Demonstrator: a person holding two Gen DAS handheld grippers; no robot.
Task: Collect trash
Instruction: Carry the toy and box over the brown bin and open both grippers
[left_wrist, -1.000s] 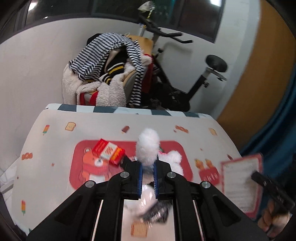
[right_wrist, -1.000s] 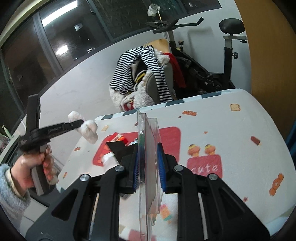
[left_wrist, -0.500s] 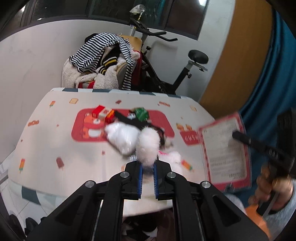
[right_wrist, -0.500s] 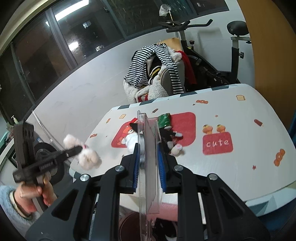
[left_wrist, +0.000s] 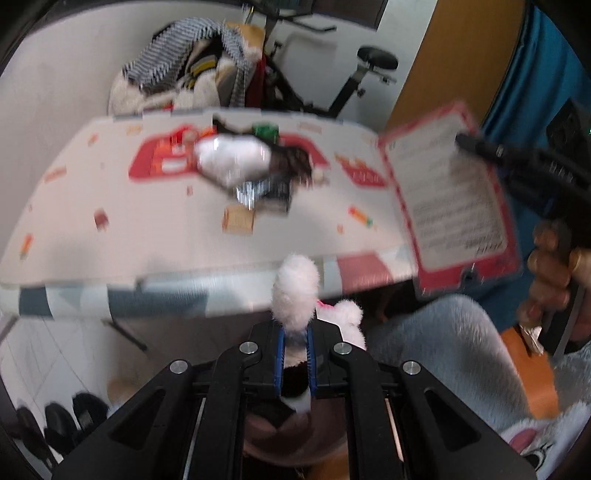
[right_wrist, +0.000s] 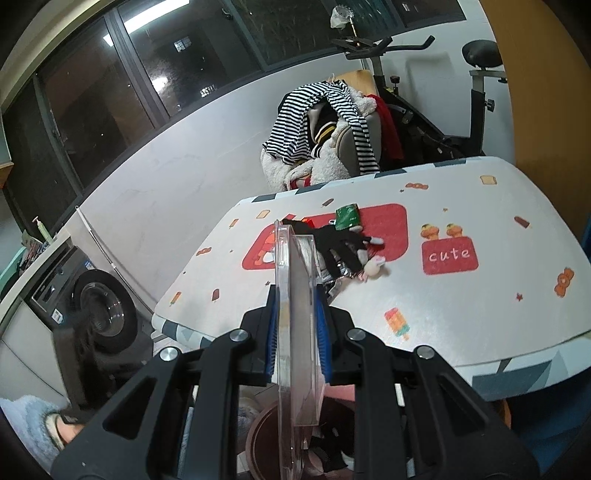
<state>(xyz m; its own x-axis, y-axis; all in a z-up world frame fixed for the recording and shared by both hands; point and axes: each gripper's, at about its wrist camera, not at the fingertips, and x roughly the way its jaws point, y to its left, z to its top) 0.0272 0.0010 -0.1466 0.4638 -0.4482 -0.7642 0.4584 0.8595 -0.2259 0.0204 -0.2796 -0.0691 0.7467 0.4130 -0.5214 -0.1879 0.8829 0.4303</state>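
Left tool (left_wrist: 294, 354) was clamped on a white fluffy toy (left_wrist: 296, 299), low in the centre of the left wrist view, below the near edge of the table (left_wrist: 110, 206). One fluffy lobe stood up between the blue pads, and a second, smaller lobe showed just to its right. Right tool (right_wrist: 296, 332) was clamped on one clear plastic case (right_wrist: 295, 295), held edge-on and upright in the centre of the right wrist view. In the left wrist view the same case showed at the right of the frame, face-on with a red-bordered printed sheet inside it.

Directly under the case, at the bottom centre of the right wrist view, stood one dark reddish bin (right_wrist: 269, 439); what lay in it was too hidden to tell.

On the table, one heap of trash (right_wrist: 343, 251) lay on the red patch of the printed cloth: one black glove (right_wrist: 338, 242), one green packet (right_wrist: 348, 216) just behind it, a small white and pink toy beside the glove, and something silvery under it.

Behind the table stood one chair heaped with striped clothes (right_wrist: 321, 122), and one exercise bike (right_wrist: 436, 122) to its right. One washing machine (right_wrist: 99, 306) sat at the left edge.
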